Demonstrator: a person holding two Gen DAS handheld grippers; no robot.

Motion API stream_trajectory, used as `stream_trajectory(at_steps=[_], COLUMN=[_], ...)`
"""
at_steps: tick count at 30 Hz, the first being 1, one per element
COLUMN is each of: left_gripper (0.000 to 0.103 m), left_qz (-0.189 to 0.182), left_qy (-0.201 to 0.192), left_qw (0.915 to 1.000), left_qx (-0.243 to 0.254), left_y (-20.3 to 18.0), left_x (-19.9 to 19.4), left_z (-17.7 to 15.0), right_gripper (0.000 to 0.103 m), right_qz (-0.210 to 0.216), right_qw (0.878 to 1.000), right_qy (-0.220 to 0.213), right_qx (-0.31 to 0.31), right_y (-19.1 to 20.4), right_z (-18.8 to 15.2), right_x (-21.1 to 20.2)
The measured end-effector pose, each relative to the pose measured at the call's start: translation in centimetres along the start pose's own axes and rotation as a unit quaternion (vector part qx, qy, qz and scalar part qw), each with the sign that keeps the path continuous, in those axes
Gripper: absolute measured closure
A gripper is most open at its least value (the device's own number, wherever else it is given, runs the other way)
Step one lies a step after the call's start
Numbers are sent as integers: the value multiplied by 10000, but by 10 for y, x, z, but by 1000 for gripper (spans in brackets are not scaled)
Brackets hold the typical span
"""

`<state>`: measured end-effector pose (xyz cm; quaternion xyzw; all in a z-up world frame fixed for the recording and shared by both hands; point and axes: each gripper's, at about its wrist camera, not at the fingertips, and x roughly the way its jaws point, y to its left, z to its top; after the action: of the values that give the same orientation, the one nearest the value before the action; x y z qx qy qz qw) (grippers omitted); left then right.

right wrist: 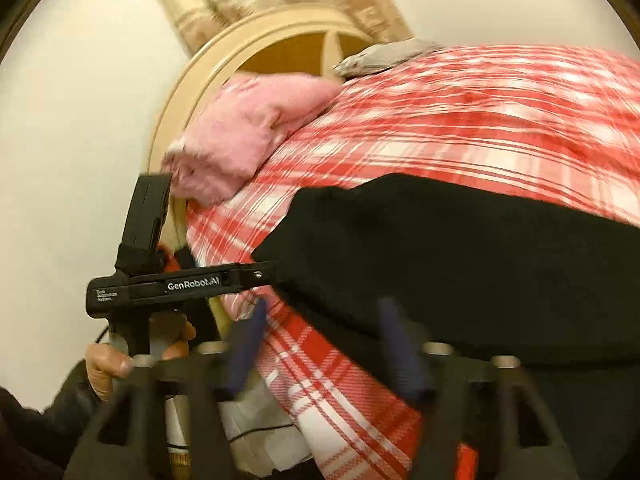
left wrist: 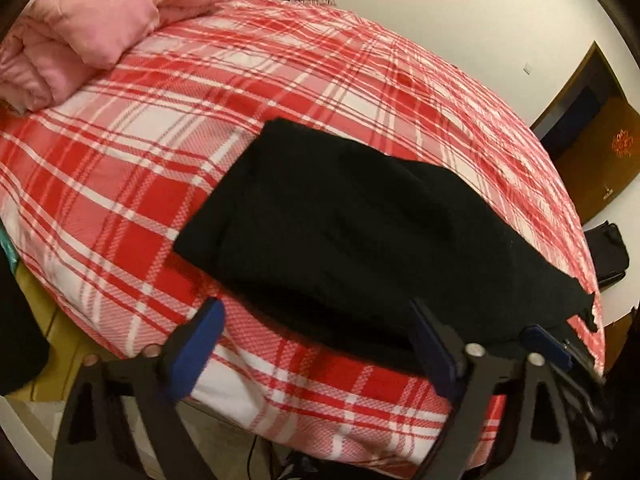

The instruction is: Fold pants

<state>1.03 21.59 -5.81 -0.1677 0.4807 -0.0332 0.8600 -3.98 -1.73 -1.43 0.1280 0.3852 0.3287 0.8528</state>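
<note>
I am holding my left hand-held gripper [left wrist: 316, 336] wide open at the near edge of the bed [left wrist: 120, 184], grasping nothing. The folded black pants [left wrist: 360, 232] are lying on the red plaid cover. My right hand-held gripper [right wrist: 324, 340] is also gaping empty, just before the pants.

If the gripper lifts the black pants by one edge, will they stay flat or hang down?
Probably hang down: the black pants lie in soft folded layers on the plaid bedcover, so the layers may slide apart. They look light, and the open left gripper could likely drag them easily.
</note>
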Motion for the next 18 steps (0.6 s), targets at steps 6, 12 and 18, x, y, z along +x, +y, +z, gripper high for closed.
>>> stream_trajectory(at_steps=[6,12,18], left_gripper=[24,34,34], left_qz=[-404,-648,-687], left_qy=[-329,-264,-56], left_qw=[9980,9945,9949], left_qx=[-367,-777,-732], left_y=[4,10,-2], left_x=[0,-3,11], left_z=[7,-4,-5], right_gripper=[37,37,37], right_qz=[-427,-643,-691], right_qw=[9978,9920,9920], right_qy=[-142,-404,-466], right_qx=[481,1003,950], right_y=[-31,-62,-61], right_z=[-5,-10,-9], right_x=[-17,-44,-46])
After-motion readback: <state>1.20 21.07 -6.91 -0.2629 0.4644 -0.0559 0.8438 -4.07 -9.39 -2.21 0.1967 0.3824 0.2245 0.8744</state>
